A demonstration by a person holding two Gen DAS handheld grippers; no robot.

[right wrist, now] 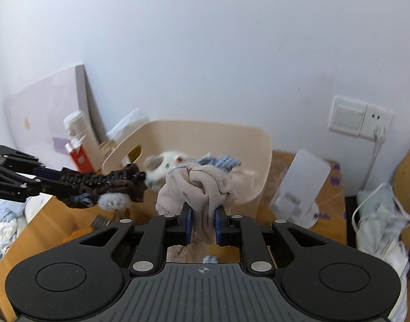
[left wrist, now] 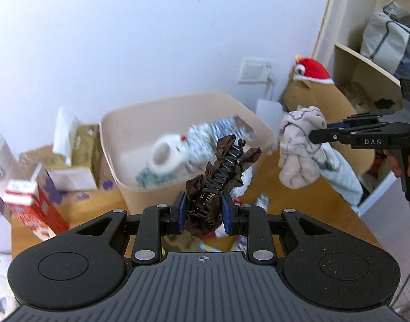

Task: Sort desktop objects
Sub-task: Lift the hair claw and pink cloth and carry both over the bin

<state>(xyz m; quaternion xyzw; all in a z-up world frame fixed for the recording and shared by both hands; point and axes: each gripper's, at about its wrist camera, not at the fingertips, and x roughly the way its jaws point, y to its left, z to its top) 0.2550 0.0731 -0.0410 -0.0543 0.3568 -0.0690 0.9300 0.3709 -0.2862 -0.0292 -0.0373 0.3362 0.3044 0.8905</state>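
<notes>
Gripping hair clip (left wrist: 220, 177) — cloth bundle (right wrist: 196, 187) near bin rim (right wrist: 266, 145).

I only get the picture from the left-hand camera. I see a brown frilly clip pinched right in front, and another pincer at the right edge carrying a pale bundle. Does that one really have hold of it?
Observer: Yes. In the right wrist view the right gripper has both pads pressed into the beige cloth.
Operator: Anything near the wall socket that I miss?
Observer: A white plug sits in the wall socket, and its cord runs down.
Operator: Does the tub have a handle?
Observer: The beige bin has a cut-out slot in its left wall.
</notes>
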